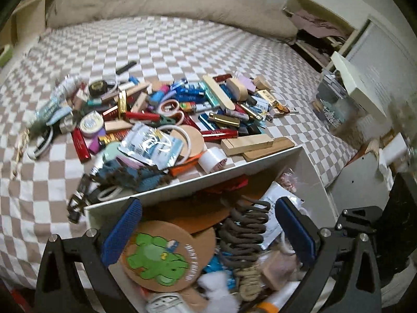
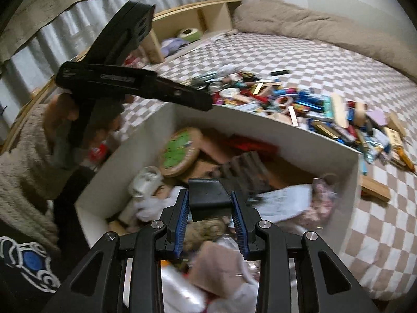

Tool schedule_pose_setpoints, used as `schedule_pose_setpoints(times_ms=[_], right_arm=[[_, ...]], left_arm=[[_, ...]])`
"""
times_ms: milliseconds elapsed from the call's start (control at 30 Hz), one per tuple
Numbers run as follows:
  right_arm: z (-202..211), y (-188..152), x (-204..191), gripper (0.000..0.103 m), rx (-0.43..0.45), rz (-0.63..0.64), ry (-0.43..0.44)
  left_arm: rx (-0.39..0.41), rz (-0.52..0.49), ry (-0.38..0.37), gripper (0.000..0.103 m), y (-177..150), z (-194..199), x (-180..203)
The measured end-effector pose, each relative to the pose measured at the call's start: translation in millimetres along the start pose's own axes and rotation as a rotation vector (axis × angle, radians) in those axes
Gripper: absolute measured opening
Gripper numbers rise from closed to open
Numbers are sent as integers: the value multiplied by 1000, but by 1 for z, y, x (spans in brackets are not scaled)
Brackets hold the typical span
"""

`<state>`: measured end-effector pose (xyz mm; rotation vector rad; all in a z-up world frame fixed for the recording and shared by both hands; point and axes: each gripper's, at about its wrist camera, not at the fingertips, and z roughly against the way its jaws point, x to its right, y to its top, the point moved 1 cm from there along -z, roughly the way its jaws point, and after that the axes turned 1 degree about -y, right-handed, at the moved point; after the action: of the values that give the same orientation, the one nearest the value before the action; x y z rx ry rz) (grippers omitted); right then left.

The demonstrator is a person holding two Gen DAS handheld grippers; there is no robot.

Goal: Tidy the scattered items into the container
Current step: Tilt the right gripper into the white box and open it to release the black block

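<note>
A white box (image 1: 198,176) sits on the checkered bed, holding a round cork coaster with a green figure (image 1: 159,257), a dark coiled hair clip (image 1: 242,232) and other items. My left gripper (image 1: 208,224) is open and empty above the box. A pile of scattered items (image 1: 169,114) lies on the bed beyond the box. In the right wrist view my right gripper (image 2: 209,200) is shut on a black rectangular object (image 2: 208,193), held over the box (image 2: 260,127). The left gripper's body (image 2: 135,86) shows at upper left above the box's far corner.
A beige duvet (image 1: 156,2) lies along the far side of the bed. A wooden shelf (image 2: 198,18) stands beyond the bed. A cluttered stand with a white box lid (image 1: 357,86) is at the right. Wooden blocks (image 1: 250,143) lie just beyond the box wall.
</note>
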<state>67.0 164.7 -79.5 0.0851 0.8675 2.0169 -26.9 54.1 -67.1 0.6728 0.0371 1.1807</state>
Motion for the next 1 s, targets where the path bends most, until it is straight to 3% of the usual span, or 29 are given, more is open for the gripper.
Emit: schedule_pose_setpoints(times_ms=[167, 267, 467, 700, 933, 1000], right_arm=[[-18, 7, -30, 34, -63, 26, 109], [-34, 10, -51, 34, -116, 44, 174], [-73, 9, -91, 34, -250, 72, 300], [-105, 4, -124, 34, -365, 160, 331], [-121, -3, -131, 34, -455, 189, 348], [-123, -5, -132, 49, -467, 194, 348]], left_arm=[[78, -4, -10, 103, -7, 16, -16], [122, -15, 30, 103, -11, 27, -27], [138, -45, 58, 103, -19, 38, -45], [148, -89, 47, 103, -28, 38, -51], [143, -161, 51, 102, -35, 31, -44], [130, -153, 45, 102, -35, 29, -46]])
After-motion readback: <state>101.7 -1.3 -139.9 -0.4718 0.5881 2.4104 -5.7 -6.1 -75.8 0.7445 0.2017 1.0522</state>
